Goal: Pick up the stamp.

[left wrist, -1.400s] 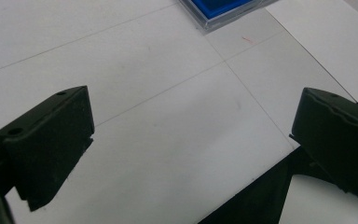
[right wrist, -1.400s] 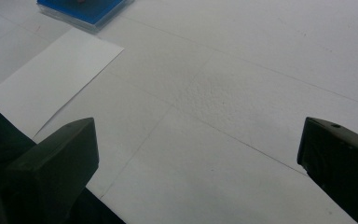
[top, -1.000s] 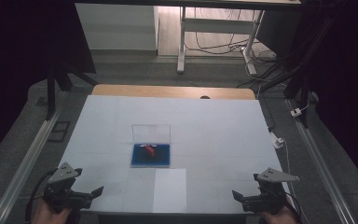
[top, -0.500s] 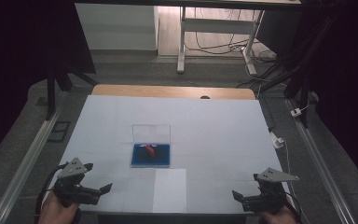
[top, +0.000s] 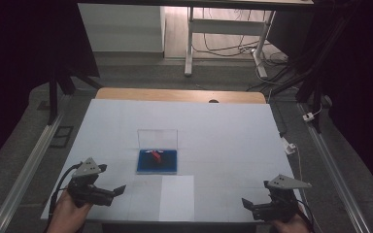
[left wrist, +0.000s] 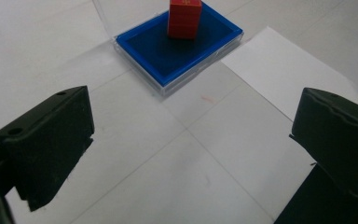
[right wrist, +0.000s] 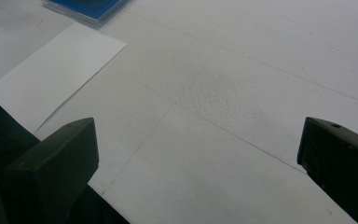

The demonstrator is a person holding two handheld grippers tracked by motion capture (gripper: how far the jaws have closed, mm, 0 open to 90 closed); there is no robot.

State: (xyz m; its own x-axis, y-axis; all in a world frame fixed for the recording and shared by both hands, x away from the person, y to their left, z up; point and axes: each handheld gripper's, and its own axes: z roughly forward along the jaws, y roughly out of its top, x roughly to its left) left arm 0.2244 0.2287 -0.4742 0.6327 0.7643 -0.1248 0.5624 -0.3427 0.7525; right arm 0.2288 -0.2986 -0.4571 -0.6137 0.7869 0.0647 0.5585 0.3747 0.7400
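Observation:
A shallow blue case (top: 145,166) lies at the middle of the white table, its clear lid (top: 158,138) standing up behind it. A small red block (top: 155,156) stands inside the case. My left gripper (top: 114,191) is held near the front left, open, with its jaws pointing right toward the case. In the left gripper view the wide-apart jaws (left wrist: 191,140) frame bare table, with the blue case (left wrist: 168,51) and the red block (left wrist: 184,17) ahead. My right gripper (top: 249,205) is at the front right, open and holding nothing. Its view (right wrist: 196,154) catches a corner of the case (right wrist: 88,7).
A white paper sheet (top: 177,196) lies flat at the front edge, just before the case. A wooden strip (top: 179,94) runs along the table's far edge. Metal rails (top: 29,165) flank both sides. A small white plug (top: 287,145) sits off the right edge.
My left gripper has moved forward and to the right, closer to the blue case. The right gripper and the case have stayed where they were.

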